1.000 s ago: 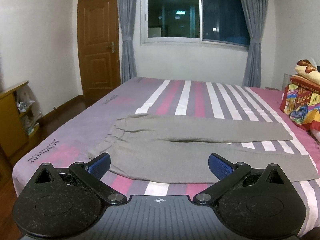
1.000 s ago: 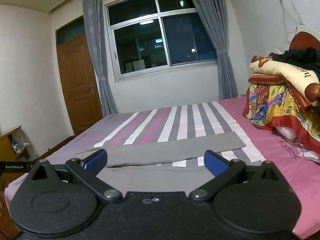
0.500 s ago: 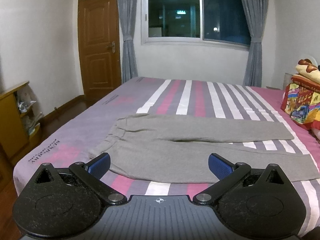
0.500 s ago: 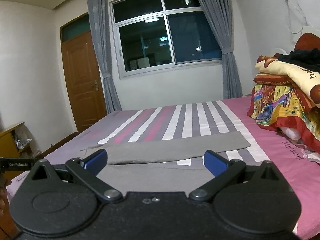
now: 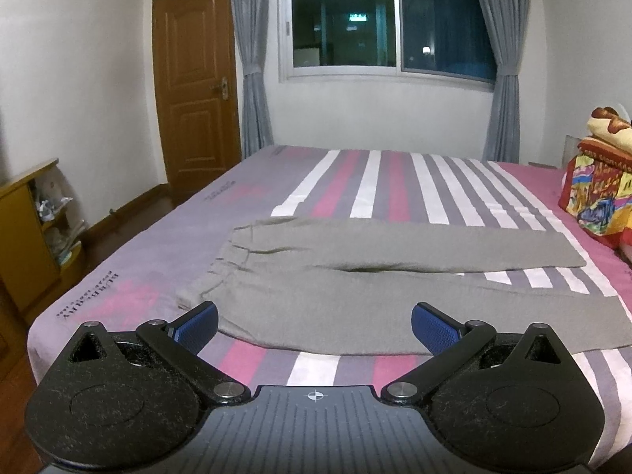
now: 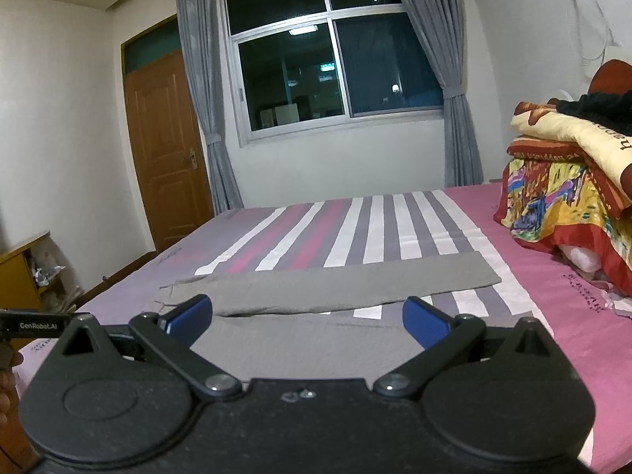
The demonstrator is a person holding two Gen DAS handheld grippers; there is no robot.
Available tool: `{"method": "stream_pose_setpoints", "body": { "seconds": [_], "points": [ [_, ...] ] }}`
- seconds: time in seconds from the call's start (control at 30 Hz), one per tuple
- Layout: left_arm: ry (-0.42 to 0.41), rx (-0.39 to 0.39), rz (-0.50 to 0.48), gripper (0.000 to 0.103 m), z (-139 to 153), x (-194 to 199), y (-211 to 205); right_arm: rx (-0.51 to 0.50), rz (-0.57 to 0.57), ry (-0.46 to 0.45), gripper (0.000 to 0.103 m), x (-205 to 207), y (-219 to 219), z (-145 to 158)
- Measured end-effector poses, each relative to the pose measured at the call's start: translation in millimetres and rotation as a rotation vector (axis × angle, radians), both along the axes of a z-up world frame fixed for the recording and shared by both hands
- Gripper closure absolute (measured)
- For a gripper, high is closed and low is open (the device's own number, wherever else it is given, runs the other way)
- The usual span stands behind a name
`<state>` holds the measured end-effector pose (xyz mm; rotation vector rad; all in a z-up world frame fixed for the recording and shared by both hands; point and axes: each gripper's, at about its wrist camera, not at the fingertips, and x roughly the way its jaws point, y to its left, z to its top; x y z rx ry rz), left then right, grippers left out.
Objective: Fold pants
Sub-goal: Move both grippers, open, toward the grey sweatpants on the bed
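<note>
Grey pants (image 5: 355,276) lie flat on the striped bed (image 5: 118,260), waistband at the left, both legs stretched to the right and spread in a narrow V. My left gripper (image 5: 314,326) is open and empty, held above the near edge of the bed, in front of the near leg close to the waistband. In the right wrist view the pants (image 6: 335,292) lie just ahead. My right gripper (image 6: 307,318) is open and empty, held above the near leg. Part of the other gripper (image 6: 27,326) shows at the left edge.
A pile of colourful folded blankets (image 6: 565,197) sits on the bed's right side. A wooden cabinet (image 5: 23,233) stands left of the bed, a door (image 5: 197,91) and a curtained window (image 5: 387,19) behind it.
Both grippers have drifted slightly; the right wrist view has tilted and shifted a little to the right. The pants have not moved and both grippers stay open.
</note>
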<state>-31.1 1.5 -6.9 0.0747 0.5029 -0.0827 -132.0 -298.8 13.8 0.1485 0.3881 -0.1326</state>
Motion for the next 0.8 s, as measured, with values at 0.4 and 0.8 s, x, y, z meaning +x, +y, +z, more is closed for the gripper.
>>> {"method": "stream_pose_setpoints", "body": {
  "seconds": [0.4, 0.8],
  "points": [
    [0.006, 0.010, 0.009, 0.000, -4, 2, -1, -0.007, 0.014, 0.022, 0.000, 7, 0, -3],
    [0.016, 0.022, 0.036, 0.000, -10, 10, 3, -0.011, 0.033, 0.045, 0.000, 19, -1, -10]
  ]
}}
